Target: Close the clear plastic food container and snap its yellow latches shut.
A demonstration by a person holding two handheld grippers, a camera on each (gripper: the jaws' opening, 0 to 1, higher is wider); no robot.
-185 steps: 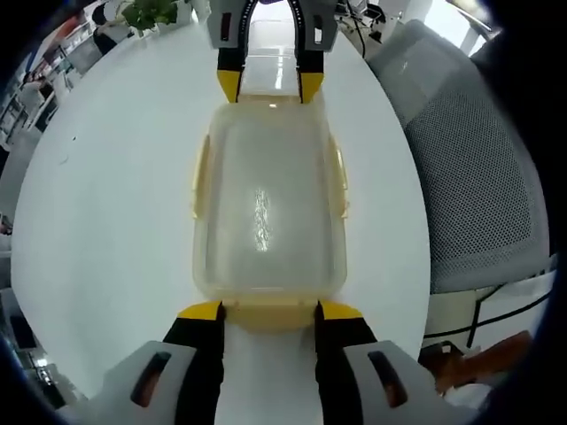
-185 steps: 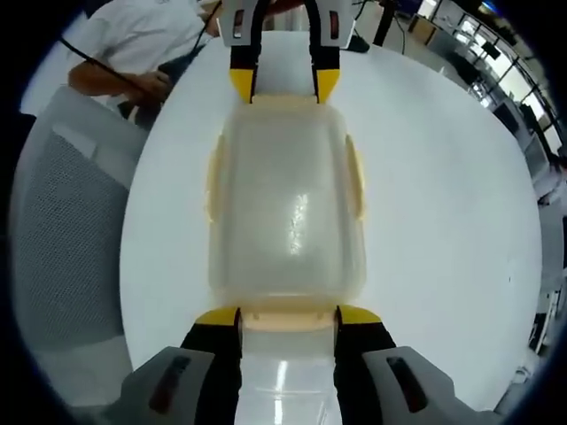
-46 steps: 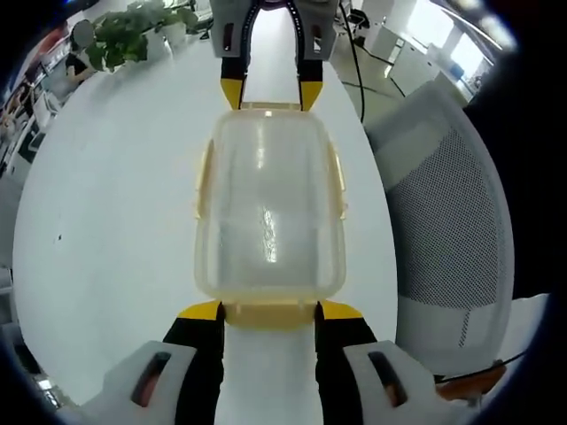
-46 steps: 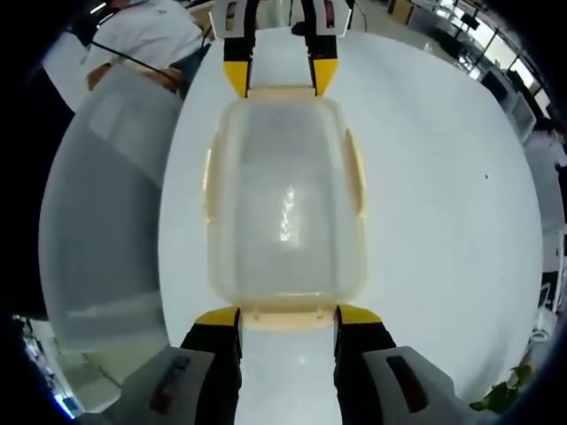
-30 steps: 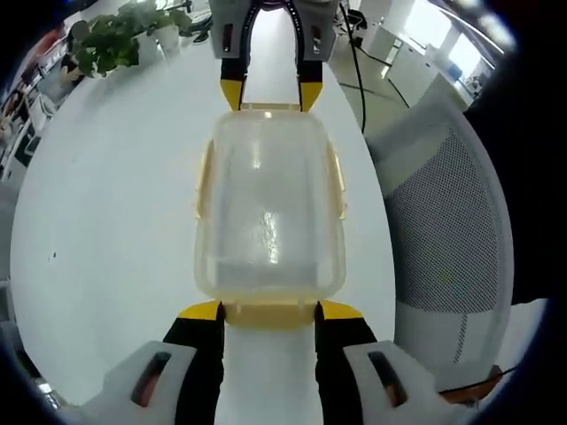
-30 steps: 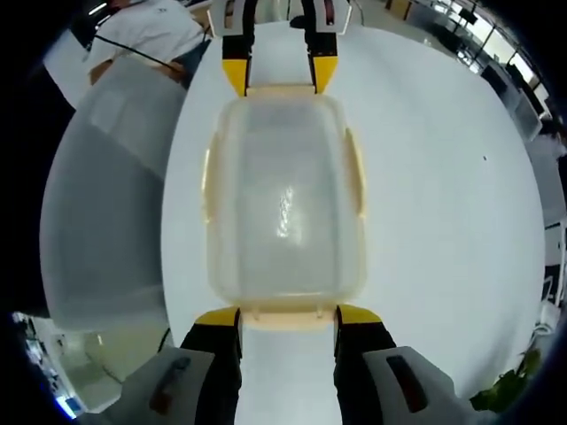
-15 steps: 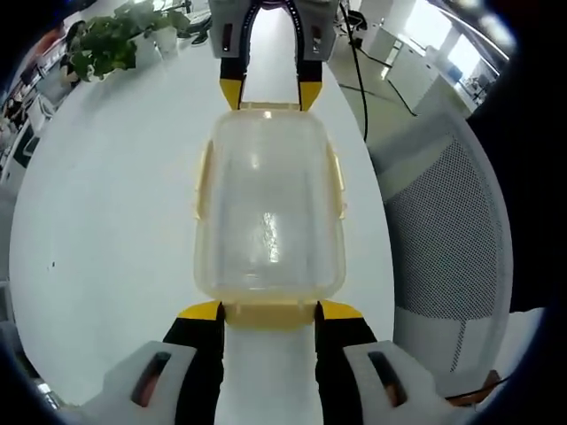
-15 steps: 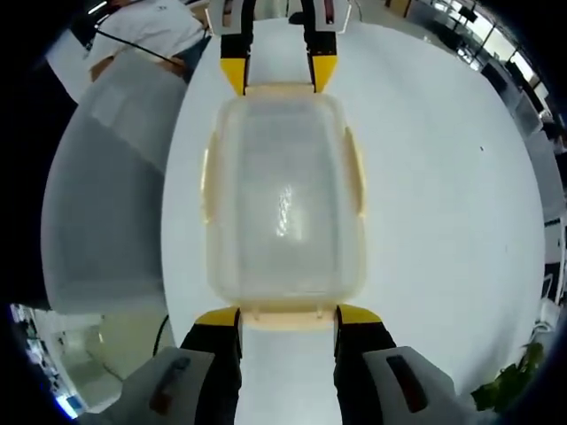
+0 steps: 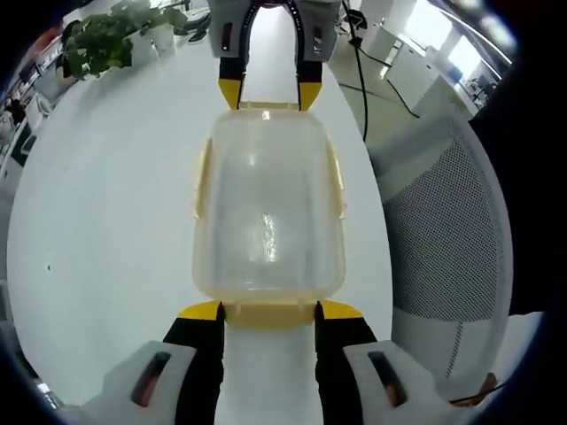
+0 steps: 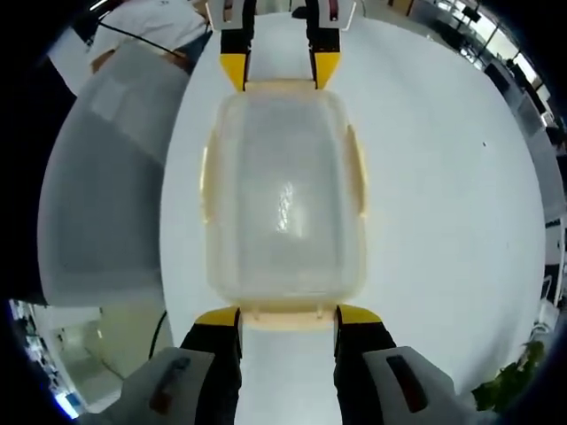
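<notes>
The clear plastic container [image 9: 266, 208] has its lid on, over the white table [image 9: 106, 177]. Yellow side latches [image 9: 202, 181] lie flat along both long sides. My left gripper [image 9: 270, 312] is shut on the yellow latch at the near end. The right gripper [image 9: 270, 93] grips the far end, its yellow-tipped jaws either side of that latch. In the right gripper view the container [image 10: 283, 199] runs the same way: my right gripper [image 10: 288, 316] is shut on its near yellow latch, and the left gripper [image 10: 282, 71] holds the far end.
A grey mesh chair [image 9: 443, 221] stands just off the table's right edge, with a cable [image 9: 359, 62] on the floor behind it. A potted plant [image 9: 97, 40] is far left. A person in a white shirt [image 10: 151, 18] sits beyond the chair [image 10: 97, 177].
Both views have swung a little over the table, so chair and plant have shifted in frame. The container stays fixed between both grippers, held as before.
</notes>
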